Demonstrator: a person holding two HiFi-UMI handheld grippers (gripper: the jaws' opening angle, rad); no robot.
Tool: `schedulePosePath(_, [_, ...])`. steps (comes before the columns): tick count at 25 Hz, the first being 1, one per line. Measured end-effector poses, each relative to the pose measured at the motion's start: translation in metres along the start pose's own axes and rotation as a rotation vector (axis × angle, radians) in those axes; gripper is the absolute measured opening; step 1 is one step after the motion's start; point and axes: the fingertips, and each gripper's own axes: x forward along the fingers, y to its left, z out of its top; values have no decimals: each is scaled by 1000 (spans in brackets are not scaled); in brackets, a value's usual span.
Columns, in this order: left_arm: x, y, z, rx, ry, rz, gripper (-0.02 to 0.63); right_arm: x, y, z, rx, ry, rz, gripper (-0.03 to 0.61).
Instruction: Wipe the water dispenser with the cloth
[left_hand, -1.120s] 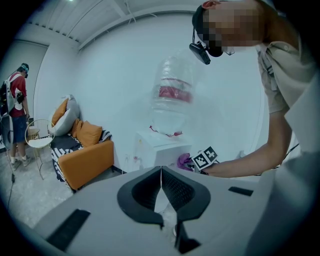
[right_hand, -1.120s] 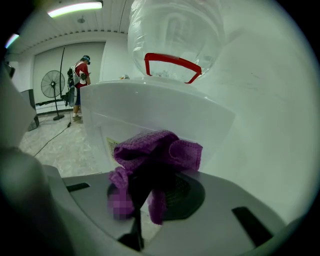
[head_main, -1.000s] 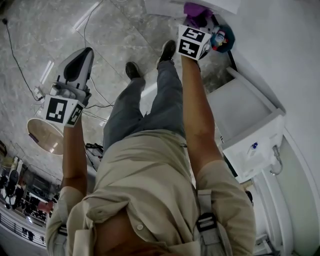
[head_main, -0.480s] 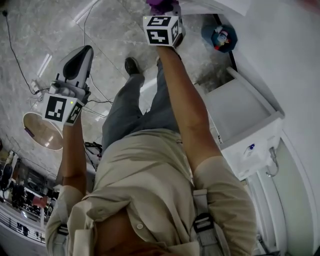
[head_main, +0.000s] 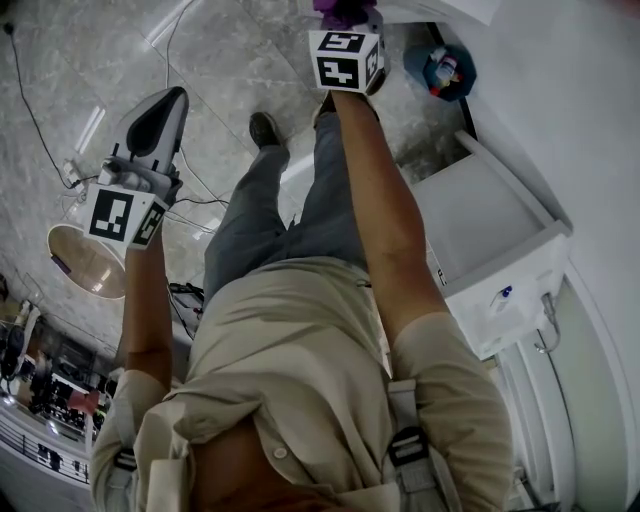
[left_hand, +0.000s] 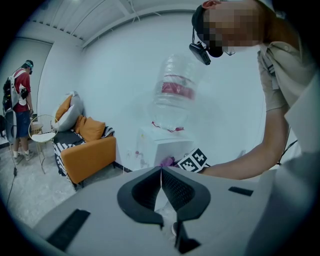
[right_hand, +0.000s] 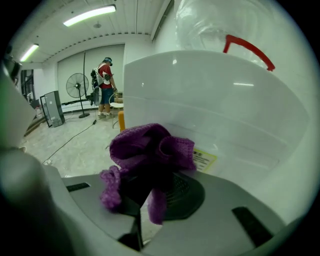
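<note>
Cloth (right_hand: 150, 150): purple, knitted, bunched into lump, pinched in right gripper (right_hand: 152, 175), loose ends hanging. Water dispenser (right_hand: 225, 110): glossy white body, yellow sticker (right_hand: 205, 160) on front, clear upturned bottle (left_hand: 175, 90) with red band on top. Cloth just before its front; contact unclear.

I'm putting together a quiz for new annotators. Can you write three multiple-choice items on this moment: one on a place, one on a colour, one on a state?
1. Where is the purple knitted cloth?
A) on the floor
B) between the right gripper's jaws
C) hung on a wall hook

2. What colour is the cushioned sofa?
A) orange
B) green
C) black

3. How do the left gripper's jaws stand?
A) wide apart
B) shut on the cloth
C) shut, with nothing between them

Answers:
1. B: the right gripper view shows the cloth bunched in its jaws, in front of the white water dispenser.
2. A: the left gripper view shows it orange.
3. C: the left gripper view shows the jaw tips meeting.
</note>
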Motion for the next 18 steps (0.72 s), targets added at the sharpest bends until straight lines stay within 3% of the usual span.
schedulePosePath(10, [23, -13, 5, 12, 12, -40, 21, -24, -124, -61, 146, 89, -201, 52])
schedulePosePath(18, [30, -13, 5, 18, 18, -50, 21, -26, -143, -73, 147, 98, -240, 52])
